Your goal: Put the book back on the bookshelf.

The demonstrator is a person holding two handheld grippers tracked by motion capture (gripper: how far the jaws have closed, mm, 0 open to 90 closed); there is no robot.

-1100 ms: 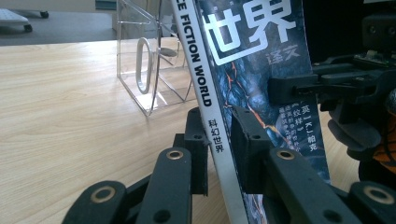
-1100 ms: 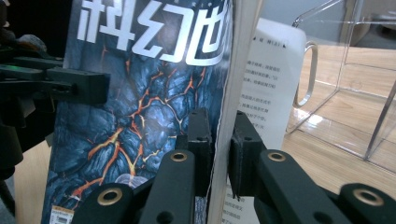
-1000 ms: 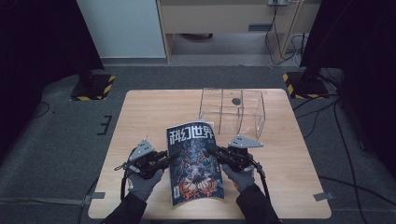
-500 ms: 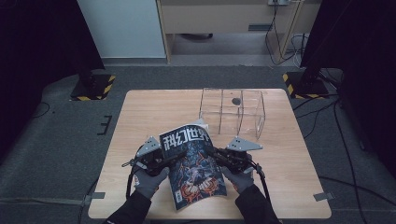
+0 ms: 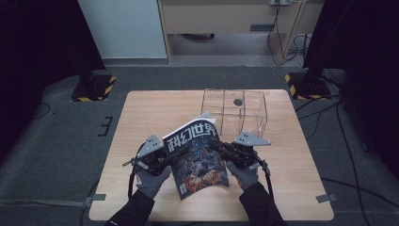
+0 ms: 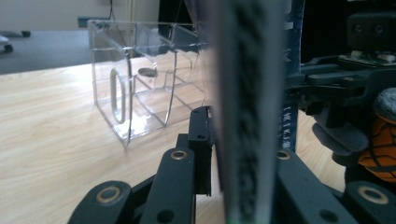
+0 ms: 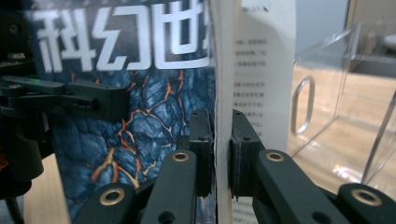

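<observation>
Both the left gripper point(image 5: 170, 151) and the right gripper point(image 5: 217, 147) clamp the blue-covered paper magazine point(image 5: 198, 160) — clear plastic compartment box point(image 5: 235, 112) just beyond, its far side blurred.

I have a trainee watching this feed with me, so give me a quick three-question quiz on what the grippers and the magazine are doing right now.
1. True or false: the magazine lies flat on the table.
2. What does the right gripper clamp? A) the clear box's wall B) the magazine's edge C) a cable
3. Fill in: beyond the magazine stands a clear ____ with dividers.

Key:
1. False. Both grippers hold it raised and tilted; the left gripper has its fingers on either side of the magazine's edge.
2. B. In the right gripper view the pages sit between the fingers.
3. box, with a small dark object inside.
</observation>
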